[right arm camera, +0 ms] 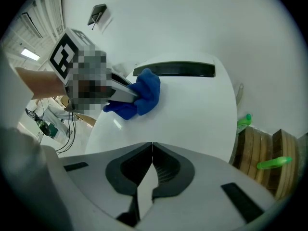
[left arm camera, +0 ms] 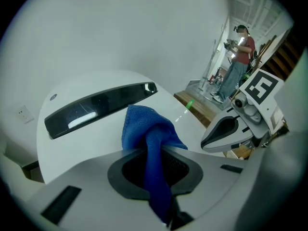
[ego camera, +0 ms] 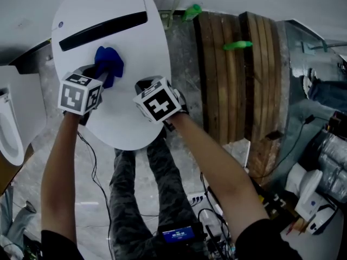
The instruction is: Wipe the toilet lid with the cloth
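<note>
While in left gripper (left arm camera: 154, 154), cloth (left arm camera: 144, 124) apparently on toilet lid (left arm camera: 96, 133).

Bright, even indoor light, mostly sharp
Gripper views bulge fisheye with black corners; a small glint sits on the white toilet lid (right arm camera: 192, 114)

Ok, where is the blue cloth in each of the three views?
Head view: cloth upper left, on the toilet lid, just below the black strip.
Left gripper view: centre, shut in the left gripper, in front of the strip.
Right gripper view: left of centre, under the strip's left end.
Shared landmark: the black strip on the lid.
</note>
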Available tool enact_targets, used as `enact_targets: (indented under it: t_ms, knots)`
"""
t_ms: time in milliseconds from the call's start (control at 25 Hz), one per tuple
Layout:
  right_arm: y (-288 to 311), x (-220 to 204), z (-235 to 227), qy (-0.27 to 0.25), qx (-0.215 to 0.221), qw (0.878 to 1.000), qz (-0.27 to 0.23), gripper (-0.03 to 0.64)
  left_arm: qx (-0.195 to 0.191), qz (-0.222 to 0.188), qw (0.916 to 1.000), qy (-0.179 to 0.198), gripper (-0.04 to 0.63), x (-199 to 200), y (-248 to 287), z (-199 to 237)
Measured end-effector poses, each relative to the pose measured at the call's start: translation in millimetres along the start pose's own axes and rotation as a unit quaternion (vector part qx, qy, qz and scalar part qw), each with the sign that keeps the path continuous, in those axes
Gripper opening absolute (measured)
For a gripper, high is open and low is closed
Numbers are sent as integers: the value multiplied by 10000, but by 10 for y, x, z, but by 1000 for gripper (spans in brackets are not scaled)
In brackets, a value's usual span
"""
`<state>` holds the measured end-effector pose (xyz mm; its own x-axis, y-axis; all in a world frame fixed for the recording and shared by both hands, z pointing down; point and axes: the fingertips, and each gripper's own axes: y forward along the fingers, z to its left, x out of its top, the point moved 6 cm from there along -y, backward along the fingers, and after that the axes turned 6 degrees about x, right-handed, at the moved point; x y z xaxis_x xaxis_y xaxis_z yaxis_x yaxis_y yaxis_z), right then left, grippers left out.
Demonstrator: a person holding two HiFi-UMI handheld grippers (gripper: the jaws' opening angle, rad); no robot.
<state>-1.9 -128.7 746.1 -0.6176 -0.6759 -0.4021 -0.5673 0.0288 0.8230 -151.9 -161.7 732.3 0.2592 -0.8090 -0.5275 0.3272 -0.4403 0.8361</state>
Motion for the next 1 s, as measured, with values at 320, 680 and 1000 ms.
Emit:
enact_targets:
  t_ms: [320,680,1000]
  knots:
    - [27,-135,197,-62,36,10000,28,17,-74,65,9998,-190,54,-345,-100,-234]
    - [-118,-393,382,-212,226,9994,-119,17,93,16,9988,-484,54,-652,-170,-511]
    - [-350,-532,395,-303,499,9976,-379,17,252,-163,9986,-439,54,-548,-392,-618]
